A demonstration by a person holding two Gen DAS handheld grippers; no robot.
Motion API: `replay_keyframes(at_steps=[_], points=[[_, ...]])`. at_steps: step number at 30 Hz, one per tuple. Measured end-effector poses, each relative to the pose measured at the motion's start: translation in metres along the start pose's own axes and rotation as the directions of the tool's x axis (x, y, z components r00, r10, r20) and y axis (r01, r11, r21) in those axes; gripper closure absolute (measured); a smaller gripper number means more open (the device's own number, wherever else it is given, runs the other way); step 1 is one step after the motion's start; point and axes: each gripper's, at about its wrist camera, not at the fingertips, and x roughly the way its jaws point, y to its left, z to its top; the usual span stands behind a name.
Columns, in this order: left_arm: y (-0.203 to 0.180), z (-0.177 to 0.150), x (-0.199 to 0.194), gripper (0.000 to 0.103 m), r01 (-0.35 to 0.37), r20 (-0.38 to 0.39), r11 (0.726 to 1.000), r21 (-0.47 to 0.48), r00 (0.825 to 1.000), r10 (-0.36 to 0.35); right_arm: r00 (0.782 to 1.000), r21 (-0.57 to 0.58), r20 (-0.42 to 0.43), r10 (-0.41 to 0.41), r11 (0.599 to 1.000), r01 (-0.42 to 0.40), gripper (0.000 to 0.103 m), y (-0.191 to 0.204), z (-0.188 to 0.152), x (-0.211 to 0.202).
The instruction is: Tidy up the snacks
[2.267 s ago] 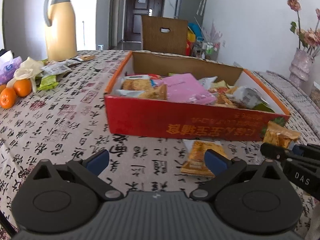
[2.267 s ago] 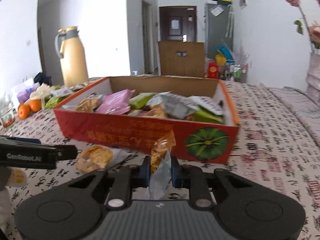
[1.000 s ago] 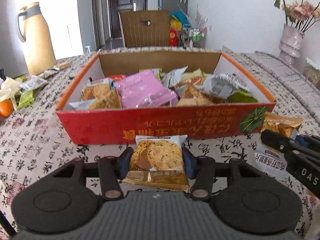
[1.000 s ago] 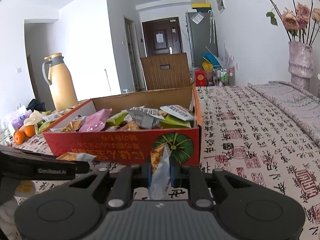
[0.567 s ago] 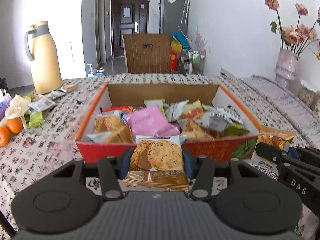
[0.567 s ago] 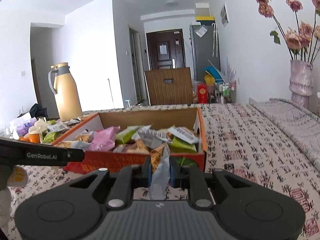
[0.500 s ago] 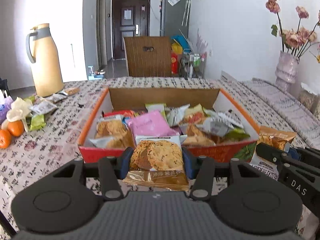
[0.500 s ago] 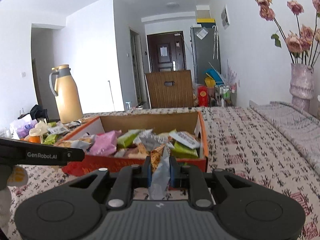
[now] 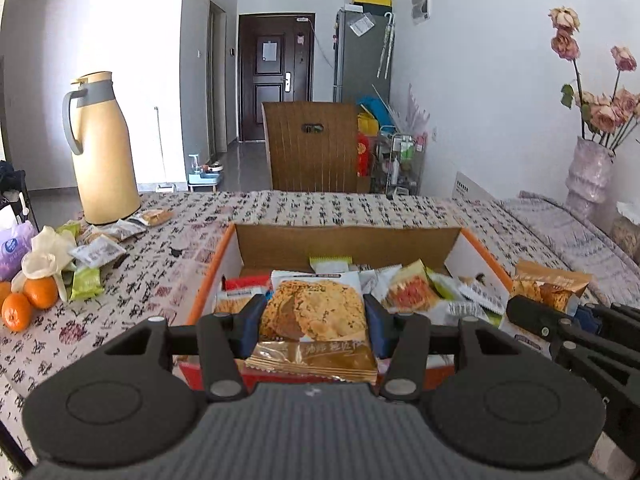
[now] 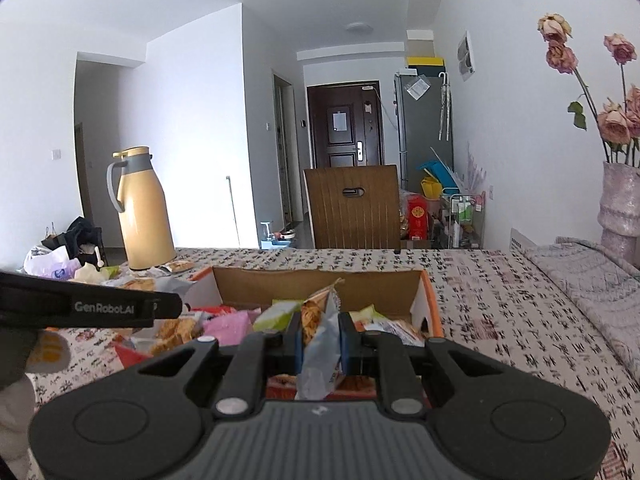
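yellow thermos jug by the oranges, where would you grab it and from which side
Probably by the grey handle on the yellow thermos jug: its body looks too wide for a hand-held gripper. The jug stands upright with the loop facing away from the snack box, so come in level from that far side.

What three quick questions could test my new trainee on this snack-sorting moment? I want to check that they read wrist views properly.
1. True or false: the left gripper is shut on a cookie packet.
2. What does the right gripper hold: (a) an orange, (b) a crinkled snack packet, (c) nothing?
3. Which container lies below both grippers?

Key
1. True.
2. b.
3. The open cardboard box, already holding many snacks.
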Motion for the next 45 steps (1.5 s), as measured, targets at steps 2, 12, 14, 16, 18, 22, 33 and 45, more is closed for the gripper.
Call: replay_keyframes(at_steps=[2,12,14,16,18,22,33,45], points=[[0.002,0.005,0.005,0.051,-0.007,0.009,1.000,-0.004,1.000,0.007,1.000,-0.005,0.003,-0.001,1.000,0.001,0.087,0.001,0.005,0.006],[0.008,0.027,0.039,0.051,-0.053,0.054,0.998,-0.038,0.997,0.055,1.000,-0.010,-0.006,-0.012,1.000,0.012,0.087,0.007,0.026,0.056],[0.010,0.027,0.049,0.051,-0.065,0.061,0.997,-0.051,0.996,0.068,1.000,-0.002,-0.013,-0.019,1.000,0.019,0.087,0.005,0.025,0.068],[0.011,0.022,0.058,0.051,-0.092,0.074,0.994,-0.055,0.993,0.096,1.000,0.012,-0.019,-0.024,1.000,0.025,0.087,0.003,0.022,0.079],[0.012,0.016,0.064,0.051,-0.099,0.082,0.994,-0.046,0.991,0.102,1.000,0.020,-0.020,-0.023,1.000,0.024,0.087,0.001,0.016,0.085],[0.014,0.011,0.073,0.050,-0.082,0.067,0.996,-0.035,0.994,0.084,0.999,0.033,-0.052,-0.015,0.999,0.017,0.087,-0.003,0.006,0.098],[0.024,0.004,0.070,0.000,-0.113,0.074,0.989,-0.091,0.990,0.120,0.997,0.090,-0.068,-0.022,0.996,0.028,0.024,-0.020,-0.001,0.098],[0.024,0.006,0.067,0.000,-0.109,0.073,0.989,-0.101,0.991,0.116,0.998,0.090,-0.043,-0.035,0.995,0.039,0.000,-0.020,0.000,0.091]])
